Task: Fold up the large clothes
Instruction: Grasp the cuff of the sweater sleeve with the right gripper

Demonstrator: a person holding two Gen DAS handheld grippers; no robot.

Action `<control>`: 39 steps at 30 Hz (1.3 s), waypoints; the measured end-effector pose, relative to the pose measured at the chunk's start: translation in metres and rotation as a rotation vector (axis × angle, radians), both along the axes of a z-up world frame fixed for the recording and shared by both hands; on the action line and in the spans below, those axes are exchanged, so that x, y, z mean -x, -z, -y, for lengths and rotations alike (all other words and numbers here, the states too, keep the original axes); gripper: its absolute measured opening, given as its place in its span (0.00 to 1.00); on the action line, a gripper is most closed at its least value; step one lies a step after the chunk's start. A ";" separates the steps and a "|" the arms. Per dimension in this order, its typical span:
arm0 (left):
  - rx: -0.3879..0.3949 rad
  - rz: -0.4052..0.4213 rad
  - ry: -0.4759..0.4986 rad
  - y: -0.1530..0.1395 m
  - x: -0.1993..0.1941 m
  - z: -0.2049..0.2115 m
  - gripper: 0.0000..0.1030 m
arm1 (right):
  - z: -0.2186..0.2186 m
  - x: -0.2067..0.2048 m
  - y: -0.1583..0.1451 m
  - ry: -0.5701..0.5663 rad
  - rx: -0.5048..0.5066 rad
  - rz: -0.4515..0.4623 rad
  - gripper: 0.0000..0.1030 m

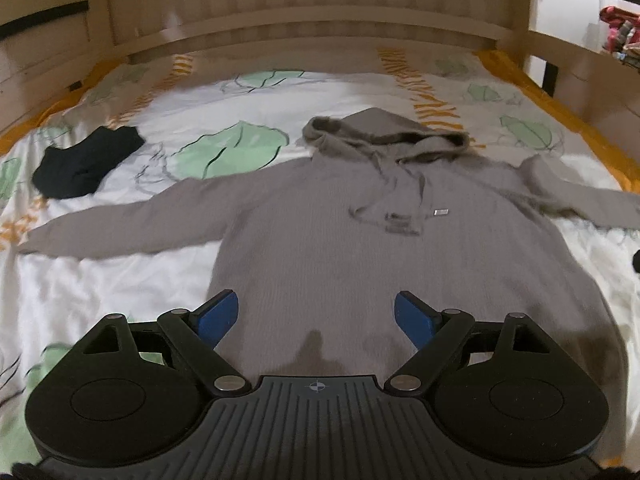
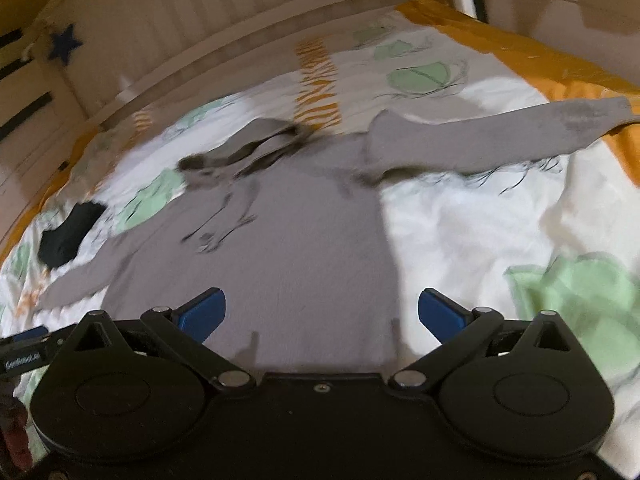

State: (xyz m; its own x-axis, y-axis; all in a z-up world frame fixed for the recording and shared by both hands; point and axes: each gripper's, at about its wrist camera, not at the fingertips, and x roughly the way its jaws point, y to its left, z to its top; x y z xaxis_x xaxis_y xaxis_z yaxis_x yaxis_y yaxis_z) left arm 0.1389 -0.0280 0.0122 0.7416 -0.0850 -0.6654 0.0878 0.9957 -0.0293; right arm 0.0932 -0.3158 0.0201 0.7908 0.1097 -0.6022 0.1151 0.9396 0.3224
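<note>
A grey hoodie (image 1: 320, 240) lies face up and spread flat on the bed (image 1: 120, 280), on a white cover printed with green leaves and orange stripes. The hood (image 1: 384, 132) points toward the wooden headboard (image 1: 312, 8), with the drawcords trailing down the chest. Both sleeves are stretched outward; the right sleeve (image 2: 500, 140) reaches toward the cover's orange border. The hem lies nearest the grippers.

Left gripper (image 1: 316, 320): hanging above the lower part of the hoodie, its blue fingers (image 1: 218, 318) spread wide with only fabric seen beneath them, nothing between them and no contact evident.

Right gripper (image 2: 322, 314): above the hoodie's right side edge, fingers (image 2: 442, 314) likewise spread wide and empty. One finger stands over the grey cloth, the other over the white cover. This view is blurred.

A small dark garment (image 1: 86, 162) lies crumpled on the cover beyond the left sleeve, apart from the hoodie. A blue star (image 2: 66, 44) is fixed to the bed frame.
</note>
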 end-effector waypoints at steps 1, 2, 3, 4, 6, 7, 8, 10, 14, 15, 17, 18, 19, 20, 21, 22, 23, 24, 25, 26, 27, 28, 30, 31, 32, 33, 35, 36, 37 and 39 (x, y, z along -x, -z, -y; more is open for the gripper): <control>0.019 0.005 0.009 0.000 -0.007 0.000 0.83 | 0.009 -0.007 -0.002 0.012 -0.007 -0.003 0.99; 0.043 0.012 0.020 0.002 -0.014 0.001 0.83 | 0.019 -0.014 -0.001 0.028 -0.002 -0.013 0.99; 0.072 0.020 0.033 0.004 -0.021 0.001 0.83 | 0.033 -0.021 -0.001 0.043 -0.008 -0.011 0.99; 0.097 0.023 0.044 0.007 -0.027 0.000 0.83 | 0.046 -0.027 0.000 0.060 -0.014 -0.008 0.99; 0.113 0.012 0.047 0.014 -0.042 0.001 0.83 | 0.073 -0.039 0.007 0.111 -0.037 -0.032 0.99; 0.102 0.005 0.032 0.018 -0.050 0.003 0.83 | 0.088 -0.046 0.012 0.153 -0.056 -0.056 0.99; 0.080 0.004 0.019 0.021 -0.058 0.004 0.83 | 0.103 -0.052 0.019 0.191 -0.083 -0.089 0.99; 0.056 0.009 -0.003 0.028 -0.071 0.006 0.83 | 0.133 -0.062 0.027 0.265 -0.112 -0.119 0.99; -0.005 0.005 -0.044 0.048 -0.097 0.006 0.83 | 0.187 -0.077 0.035 0.391 -0.087 -0.134 0.99; -0.017 0.003 -0.049 0.053 -0.103 0.006 0.83 | 0.199 -0.080 0.038 0.421 -0.077 -0.134 0.99; -0.034 -0.008 -0.052 0.065 -0.113 0.006 0.83 | 0.219 -0.085 0.042 0.469 -0.077 -0.127 0.99; -0.043 -0.018 -0.050 0.071 -0.118 0.007 0.83 | 0.231 -0.086 0.044 0.491 -0.089 -0.117 0.99; -0.048 -0.029 -0.046 0.077 -0.122 0.009 0.83 | 0.241 -0.088 0.045 0.510 -0.102 -0.103 0.99; -0.049 -0.041 -0.040 0.085 -0.126 0.009 0.83 | 0.250 -0.090 0.048 0.529 -0.115 -0.095 0.99; -0.044 -0.037 -0.035 0.091 -0.126 0.010 0.88 | 0.260 -0.092 0.051 0.546 -0.130 -0.085 0.99; -0.037 -0.008 -0.031 0.095 -0.125 0.010 0.92 | 0.269 -0.095 0.054 0.562 -0.148 -0.081 0.97; -0.038 0.023 -0.026 0.099 -0.123 0.010 0.96 | 0.274 -0.098 0.057 0.574 -0.163 -0.078 0.94; -0.034 0.038 -0.024 0.102 -0.121 0.009 0.99 | 0.282 -0.099 0.059 0.590 -0.179 -0.066 0.87; -0.026 0.045 -0.028 0.104 -0.120 0.008 0.99 | 0.288 -0.100 0.061 0.601 -0.185 -0.058 0.80; -0.018 0.045 -0.030 0.103 -0.119 0.006 1.00 | 0.292 -0.101 0.062 0.614 -0.187 -0.054 0.77; -0.013 0.043 -0.031 0.103 -0.119 0.006 1.00 | 0.294 -0.102 0.064 0.623 -0.187 -0.051 0.71; -0.009 0.042 -0.032 0.103 -0.119 0.007 1.00 | 0.298 -0.103 0.065 0.630 -0.188 -0.049 0.65; -0.001 0.044 -0.034 0.105 -0.117 0.010 1.00 | 0.303 -0.106 0.068 0.643 -0.190 -0.047 0.52; 0.002 0.041 -0.036 0.105 -0.119 0.013 1.00 | 0.304 -0.106 0.068 0.654 -0.185 -0.047 0.39; -0.004 0.040 -0.038 0.105 -0.119 0.014 1.00 | 0.306 -0.107 0.069 0.670 -0.176 -0.051 0.31; -0.009 0.038 -0.039 0.104 -0.120 0.015 1.00 | 0.307 -0.105 0.070 0.678 -0.171 -0.046 0.18; -0.007 0.035 -0.042 0.105 -0.122 0.018 1.00 | 0.306 -0.102 0.068 0.673 -0.171 -0.025 0.14; -0.007 0.033 -0.042 0.106 -0.122 0.019 1.00 | 0.303 -0.102 0.066 0.670 -0.161 -0.023 0.14; -0.007 0.033 -0.043 0.106 -0.122 0.018 1.00 | 0.301 -0.100 0.062 0.666 -0.145 -0.023 0.14; -0.012 0.033 -0.043 0.106 -0.122 0.018 1.00 | 0.295 -0.101 0.050 0.650 -0.128 -0.016 0.14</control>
State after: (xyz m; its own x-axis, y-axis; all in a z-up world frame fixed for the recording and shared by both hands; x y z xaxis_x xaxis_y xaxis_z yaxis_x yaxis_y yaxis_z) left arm 0.2610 -0.0462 -0.0939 0.7660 -0.0450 -0.6412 0.0460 0.9988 -0.0151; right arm 0.1947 -0.6107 -0.0298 0.7113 -0.3152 -0.6282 0.6511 0.6320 0.4202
